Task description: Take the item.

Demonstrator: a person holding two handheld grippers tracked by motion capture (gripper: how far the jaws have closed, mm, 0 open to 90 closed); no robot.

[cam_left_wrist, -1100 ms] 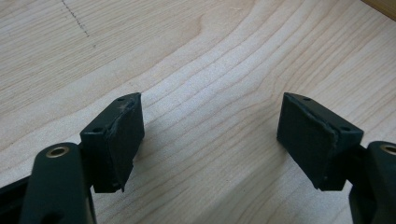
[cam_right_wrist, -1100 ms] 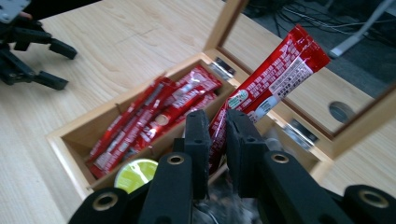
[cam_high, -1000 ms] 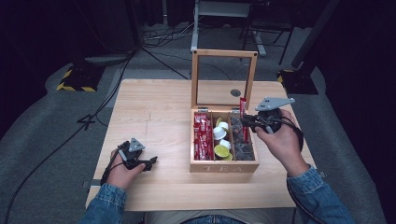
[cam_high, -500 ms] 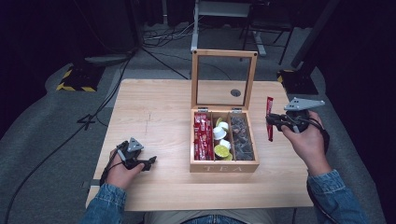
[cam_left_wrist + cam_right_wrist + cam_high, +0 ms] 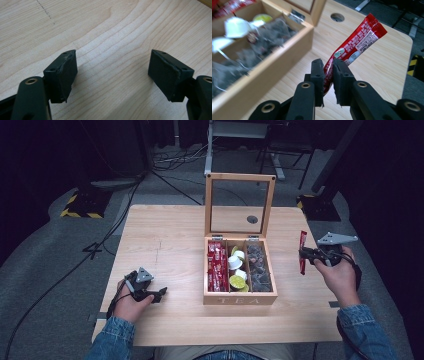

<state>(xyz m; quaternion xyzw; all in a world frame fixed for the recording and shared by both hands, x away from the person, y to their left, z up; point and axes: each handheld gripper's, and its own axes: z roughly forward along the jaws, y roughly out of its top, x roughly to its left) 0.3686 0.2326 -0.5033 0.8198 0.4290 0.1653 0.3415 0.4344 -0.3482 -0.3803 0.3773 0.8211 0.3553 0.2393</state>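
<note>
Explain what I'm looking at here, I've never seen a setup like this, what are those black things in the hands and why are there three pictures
A person sits at a wooden table with a hand-held pair of tongs in each hand. One picture comes from a camera above the table; the other two come from small cameras riding on each pair, looking along its black jaws.

On the table stands an open wooden tea box with red packets, small cups and dark tea bags in three compartments.

The right tongs are closed on one red packet, held above the table to the right of the box. The left tongs are open, holding nothing, low over bare wood.
</note>
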